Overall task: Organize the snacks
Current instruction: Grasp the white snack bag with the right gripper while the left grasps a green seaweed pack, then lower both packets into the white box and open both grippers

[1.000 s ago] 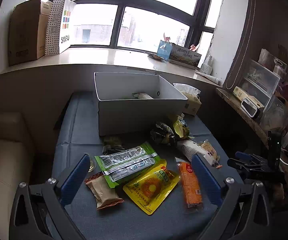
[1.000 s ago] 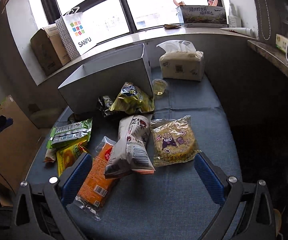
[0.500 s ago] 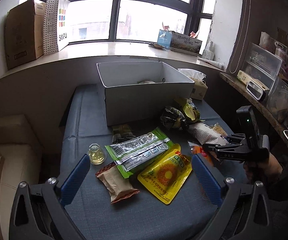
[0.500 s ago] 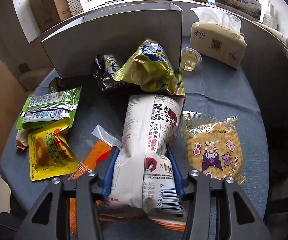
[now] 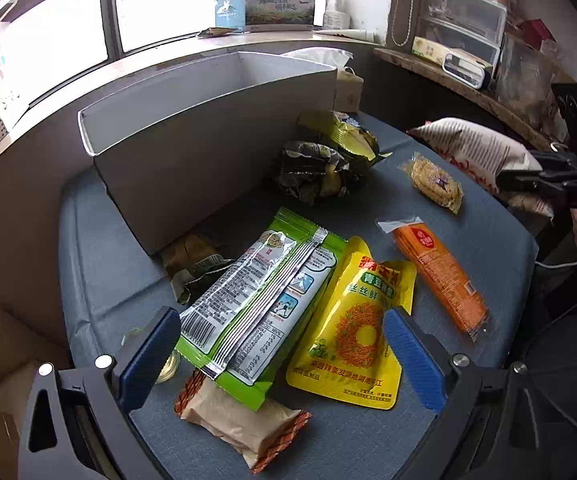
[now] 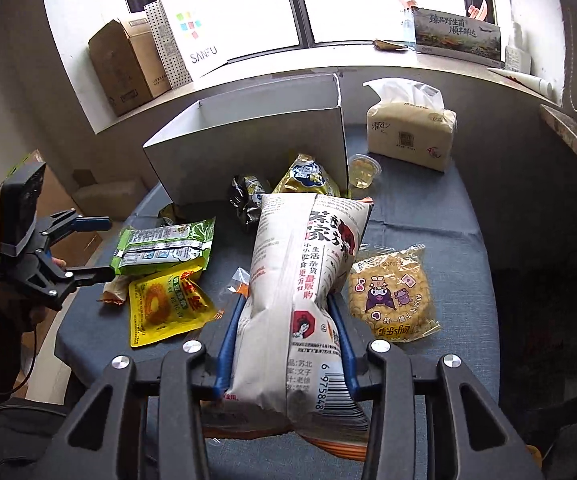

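- Right gripper (image 6: 288, 344), bottom centre of its own view: jaws closing on the white bag (image 6: 308, 280), pads pressed into its pinched waist; a second ago wide apart with the bag lying loose ahead.
- Bag now lifted at its far end, clear of the table (image 6: 428, 208), seen at right edge of the left view too; likely meaning: first pick secured, carry to the box next.
- Orange pack (image 5: 440, 272) partly hidden under the bag in the right view, plainly free on the table in the left view.
- Left gripper (image 5: 284, 356), bottom of its view: fingers apart, nothing between the pads; lower and closer to the snacks than a second ago, rolled as well.
- Just ahead of it: brown bar (image 5: 240, 420) at bottom centre, green pack (image 5: 264, 304) reaching between the fingers, yellow pouch (image 5: 356, 328) beside the right finger.
- Mid-frame right: round cookie (image 6: 392, 292) beside the bag, not touching the gripper.
- Farther up: crumpled dark and gold wrappers (image 5: 328, 156) against the box.
- Farthest: white box (image 6: 248, 148), open top, upper centre, well beyond the held bag; tissue pack (image 6: 408, 128) to its right.
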